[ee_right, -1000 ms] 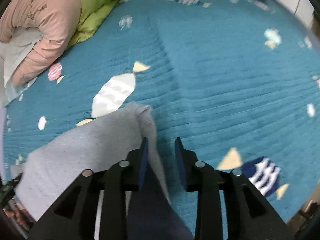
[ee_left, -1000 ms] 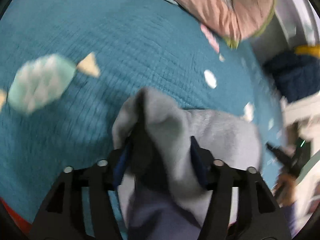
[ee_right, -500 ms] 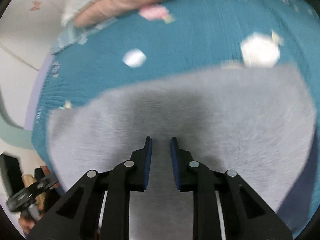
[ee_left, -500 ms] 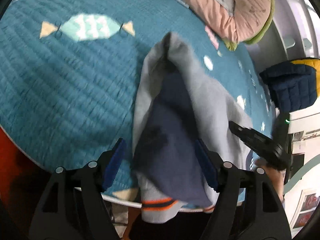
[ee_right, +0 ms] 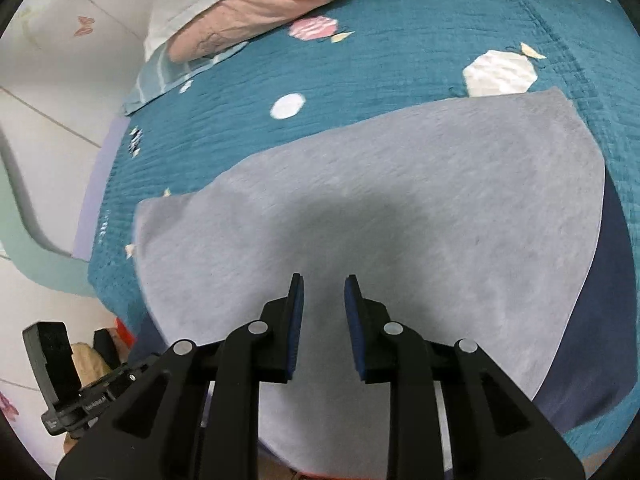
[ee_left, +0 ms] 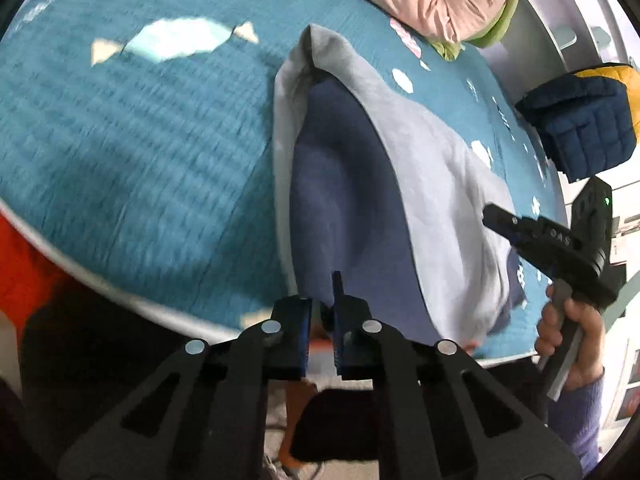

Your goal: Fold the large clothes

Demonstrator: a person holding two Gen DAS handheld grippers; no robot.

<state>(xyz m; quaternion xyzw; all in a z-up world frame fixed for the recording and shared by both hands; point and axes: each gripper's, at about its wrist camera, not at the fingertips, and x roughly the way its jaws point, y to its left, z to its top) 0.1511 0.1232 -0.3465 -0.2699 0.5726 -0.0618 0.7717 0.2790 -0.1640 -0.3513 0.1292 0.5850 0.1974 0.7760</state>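
The left claw (ee_left: 321,334) is seen with its fingers drawn close together, a narrow gap remaining between the pads; the hem of the garment (ee_left: 352,200) is pinched between them at the near edge of the bed. The right claw (ee_right: 324,312) is held with its fingers moderately parted above the grey fabric, and nothing is gripped by it. In the left wrist view the right claw is seen at the far side of the garment, carried by the right hand (ee_left: 572,328).

The garment, grey outside and navy inside, is laid on the teal bedspread (ee_left: 140,140). In the right wrist view its grey surface is spread flat, with a navy layer exposed along its right edge. In the left wrist view the grey layer is partly turned back over the navy lining.

The bedspread is patterned with white, pink and cream shapes. A pink quilted jacket (ee_right: 248,4) with green lining is piled at the head of the bed. A navy and yellow padded item (ee_left: 584,120) is seen beside the bed. A white tiled wall (ee_right: 52,92) is visible.

Compared with half a second ago, the left claw has closed from wide open onto the hem, and the right claw has opened wider.
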